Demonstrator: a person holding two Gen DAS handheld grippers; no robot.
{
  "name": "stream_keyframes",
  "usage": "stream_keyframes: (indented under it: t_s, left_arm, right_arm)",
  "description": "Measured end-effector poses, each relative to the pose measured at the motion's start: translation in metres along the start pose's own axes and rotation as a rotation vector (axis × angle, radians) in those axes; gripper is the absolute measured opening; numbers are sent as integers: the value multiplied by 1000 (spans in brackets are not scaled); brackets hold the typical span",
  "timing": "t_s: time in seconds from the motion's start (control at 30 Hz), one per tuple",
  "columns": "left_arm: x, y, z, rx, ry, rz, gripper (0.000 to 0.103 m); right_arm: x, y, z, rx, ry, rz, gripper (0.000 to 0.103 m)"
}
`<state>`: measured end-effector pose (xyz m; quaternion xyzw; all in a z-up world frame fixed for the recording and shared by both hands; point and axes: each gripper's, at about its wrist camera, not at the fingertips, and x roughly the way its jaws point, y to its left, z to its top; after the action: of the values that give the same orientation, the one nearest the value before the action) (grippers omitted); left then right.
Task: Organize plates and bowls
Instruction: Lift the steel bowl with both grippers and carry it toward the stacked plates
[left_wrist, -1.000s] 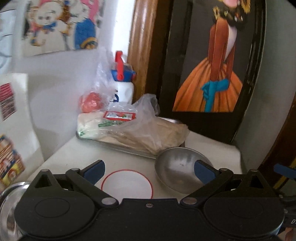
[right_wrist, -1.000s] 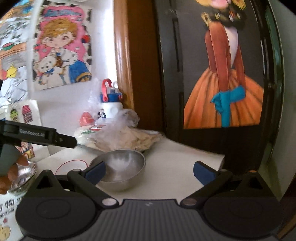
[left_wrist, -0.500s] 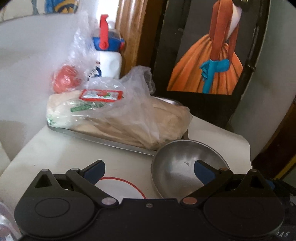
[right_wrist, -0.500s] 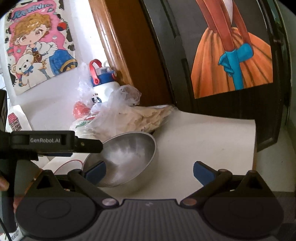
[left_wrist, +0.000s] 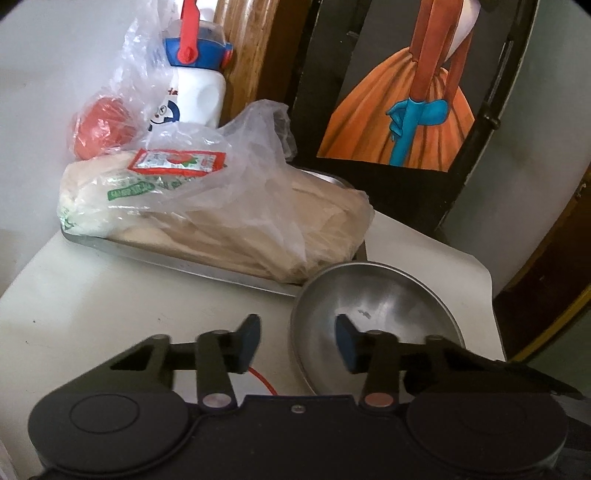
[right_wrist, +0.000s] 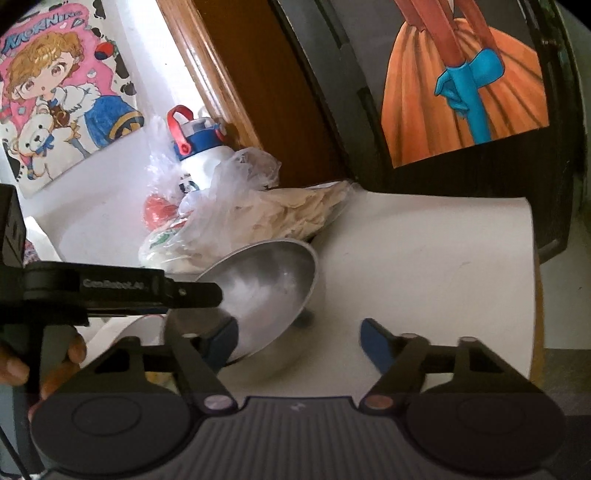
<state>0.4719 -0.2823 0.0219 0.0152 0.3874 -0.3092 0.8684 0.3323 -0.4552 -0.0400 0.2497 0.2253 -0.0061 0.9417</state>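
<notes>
Both grippers stand lower and nearer the steel bowl than a second ago. The left gripper has just been closing astride the bowl's near rim; the right gripper has just been closing, its left finger inside the bowl.

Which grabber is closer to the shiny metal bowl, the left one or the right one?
Left. The left gripper straddles the metal bowl's near rim, one finger inside. The right gripper sits beside the bowl, its jaws around nothing.
</notes>
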Motion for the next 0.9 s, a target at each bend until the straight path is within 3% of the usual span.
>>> stream_keyframes:
  t_s: [0.1, 0.3, 0.63, 0.9]
  left_arm:
    - [1, -4, -2, 3, 12, -15, 28]
    - [-4, -8, -4, -39, 10, 2, 20]
    - [-29, -20, -8, -105, -2, -13, 20]
    - [-93, -28, -20, -125, -72, -36, 20]
  right_arm:
    - [-1, 5, -1, 4, 4, 8, 55]
    - [-6, 8, -1, 17, 11, -63, 40]
    - [-36, 15, -1, 50, -7, -84, 37]
    - [-87, 53, 2, -22, -51, -49, 38]
